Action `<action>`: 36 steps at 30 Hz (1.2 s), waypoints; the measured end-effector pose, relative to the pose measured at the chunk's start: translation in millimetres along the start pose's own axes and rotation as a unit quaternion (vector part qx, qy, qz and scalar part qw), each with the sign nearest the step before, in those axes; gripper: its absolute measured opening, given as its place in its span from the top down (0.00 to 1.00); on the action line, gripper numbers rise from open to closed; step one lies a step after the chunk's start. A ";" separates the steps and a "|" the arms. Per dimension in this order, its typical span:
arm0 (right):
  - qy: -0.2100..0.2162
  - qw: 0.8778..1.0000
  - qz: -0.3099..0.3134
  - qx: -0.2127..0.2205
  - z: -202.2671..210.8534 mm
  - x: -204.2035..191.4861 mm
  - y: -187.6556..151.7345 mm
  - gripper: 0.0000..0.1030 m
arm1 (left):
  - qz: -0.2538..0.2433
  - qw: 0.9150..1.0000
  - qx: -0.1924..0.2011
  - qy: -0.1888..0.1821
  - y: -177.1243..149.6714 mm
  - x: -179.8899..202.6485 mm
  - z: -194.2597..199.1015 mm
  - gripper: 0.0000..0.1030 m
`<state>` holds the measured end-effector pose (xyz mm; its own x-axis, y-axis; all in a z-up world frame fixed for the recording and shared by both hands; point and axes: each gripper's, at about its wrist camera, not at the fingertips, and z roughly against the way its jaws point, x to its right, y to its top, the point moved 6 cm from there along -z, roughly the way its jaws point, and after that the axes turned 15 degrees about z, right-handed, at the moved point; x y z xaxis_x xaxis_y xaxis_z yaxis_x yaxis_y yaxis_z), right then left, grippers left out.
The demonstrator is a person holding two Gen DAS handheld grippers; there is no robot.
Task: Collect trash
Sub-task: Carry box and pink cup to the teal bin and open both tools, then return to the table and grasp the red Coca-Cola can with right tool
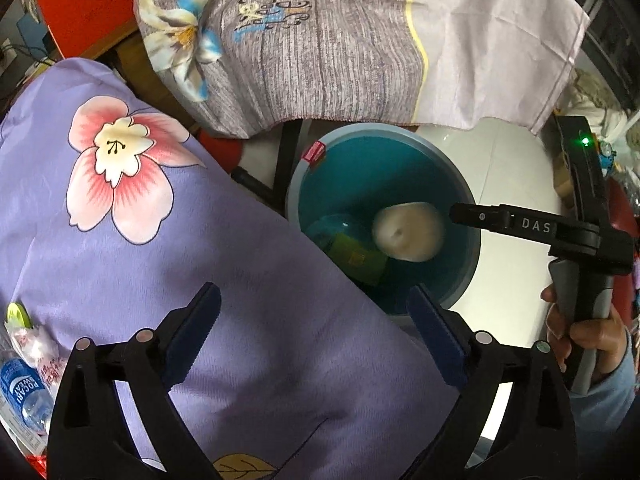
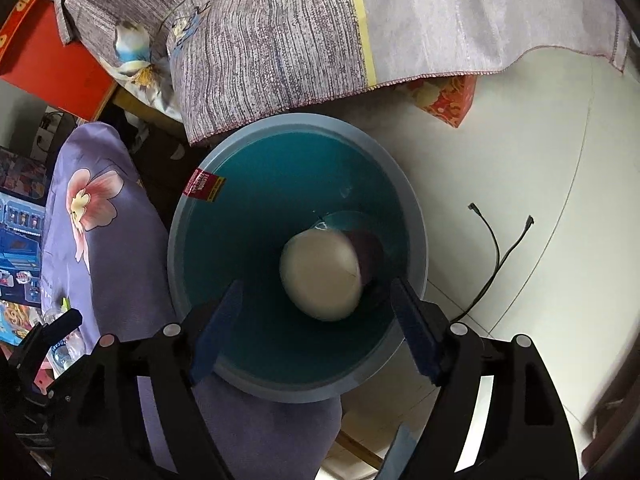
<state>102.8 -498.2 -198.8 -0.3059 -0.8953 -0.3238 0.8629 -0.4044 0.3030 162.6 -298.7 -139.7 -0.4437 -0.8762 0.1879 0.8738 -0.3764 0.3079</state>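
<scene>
A blue round bin point(image 1: 468, 216) point(image 2: 208, 200) stands on the white floor beside the purple flowered cloth point(image 1: 200, 240). A cream-coloured blurred cup-like piece of trash point(image 1: 408, 232) point(image 2: 320, 276) is in the air inside the bin's mouth. Green packaging point(image 1: 356, 256) lies at the bin's bottom. My right gripper point(image 2: 314, 328) is open and empty, directly above the bin; it also shows in the left wrist view point(image 1: 464, 214). My left gripper point(image 1: 314, 332) is open and empty over the purple cloth, left of the bin. A Pocari Sweat bottle point(image 1: 22, 392) and wrappers point(image 1: 36, 348) lie on the cloth at far left.
A grey flowered cloth point(image 1: 320, 40) point(image 2: 280, 32) hangs over furniture behind the bin. A red box point(image 1: 80, 4) is at the back left. A black cable point(image 2: 496, 252) lies on the floor right of the bin. Colourful boxes point(image 2: 20, 240) stand at far left.
</scene>
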 end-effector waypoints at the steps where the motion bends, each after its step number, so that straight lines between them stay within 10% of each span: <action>1: -0.001 1.000 0.001 -0.001 1.6 -1.2 -0.5 0.28 | 0.001 1.000 0.000 -0.002 -0.7 -0.2 0.7 0.06; 18: -0.027 0.998 0.060 0.017 51.1 -63.8 -13.2 0.22 | 0.022 0.999 0.031 -0.029 -31.6 -24.7 50.1 0.05; 36: 0.023 0.974 0.218 -0.051 49.3 -253.6 -96.2 0.22 | 0.153 0.984 0.094 0.010 -143.5 -192.0 149.1 0.05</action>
<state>77.6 -241.5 -101.6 0.1152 -0.9675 -0.2252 0.9432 0.0354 0.3305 92.7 -31.6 -80.9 -0.1607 -0.9464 0.2803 0.9123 -0.0341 0.4080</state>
